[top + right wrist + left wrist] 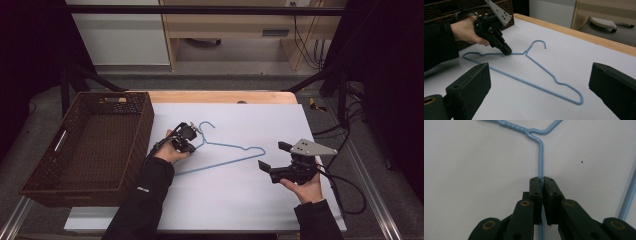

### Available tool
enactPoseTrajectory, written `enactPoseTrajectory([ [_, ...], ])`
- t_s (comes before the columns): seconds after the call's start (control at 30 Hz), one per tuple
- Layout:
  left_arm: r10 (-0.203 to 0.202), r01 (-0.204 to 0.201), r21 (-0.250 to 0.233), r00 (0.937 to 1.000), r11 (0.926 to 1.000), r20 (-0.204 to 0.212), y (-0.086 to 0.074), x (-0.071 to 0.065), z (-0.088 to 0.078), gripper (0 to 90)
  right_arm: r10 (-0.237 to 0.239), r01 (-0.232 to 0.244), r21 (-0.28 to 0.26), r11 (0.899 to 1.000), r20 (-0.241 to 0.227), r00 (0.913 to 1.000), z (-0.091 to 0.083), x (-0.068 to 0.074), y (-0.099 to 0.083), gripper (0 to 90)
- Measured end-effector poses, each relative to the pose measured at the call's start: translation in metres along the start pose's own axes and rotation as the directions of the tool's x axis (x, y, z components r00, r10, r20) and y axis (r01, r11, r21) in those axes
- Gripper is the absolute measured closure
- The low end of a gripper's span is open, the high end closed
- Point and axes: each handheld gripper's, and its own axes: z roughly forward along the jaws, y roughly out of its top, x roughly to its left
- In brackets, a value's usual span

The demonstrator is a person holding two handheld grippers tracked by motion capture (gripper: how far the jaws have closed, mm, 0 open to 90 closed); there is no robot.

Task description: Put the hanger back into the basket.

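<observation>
A light blue wire hanger [232, 146] lies flat on the white table cover, its hook toward the far side. My left gripper [192, 147] is shut on the hanger's left shoulder wire, close to the twisted neck. In the left gripper view the jaws [541, 180] pinch the thin blue wire [540, 157] between them. The right gripper view shows that gripper [507, 52] angled down onto the hanger [539, 65]. My right gripper [274, 156] is open and holds nothing, just to the right of the hanger's right end. Its jaws [540, 75] stand wide apart, low over the table.
A dark brown wicker basket [142, 135] with nothing in it stands at the left, close beside the left hand. The table's wooden edge [225, 96] runs along the back. Cables [345, 185] trail off the right side behind the right hand.
</observation>
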Motion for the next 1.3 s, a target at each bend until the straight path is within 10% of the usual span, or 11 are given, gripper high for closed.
enactPoseTrajectory([
  [0.8,-0.006,0.005,-0.027,0.9992,0.9996,-0.040,-0.001,-0.007,-0.008,87.1,0.002,-0.002,-0.008,1.000,-0.003,1.0000,-0.002,-0.001,0.001,4.5],
  [1.3,0.000,-0.009,-0.073,0.9912,0.9973,-0.132,-0.003,-0.022,-0.027,87.1,-0.009,0.009,0.030,1.000,-0.008,0.9999,0.016,0.002,0.001,6.4],
])
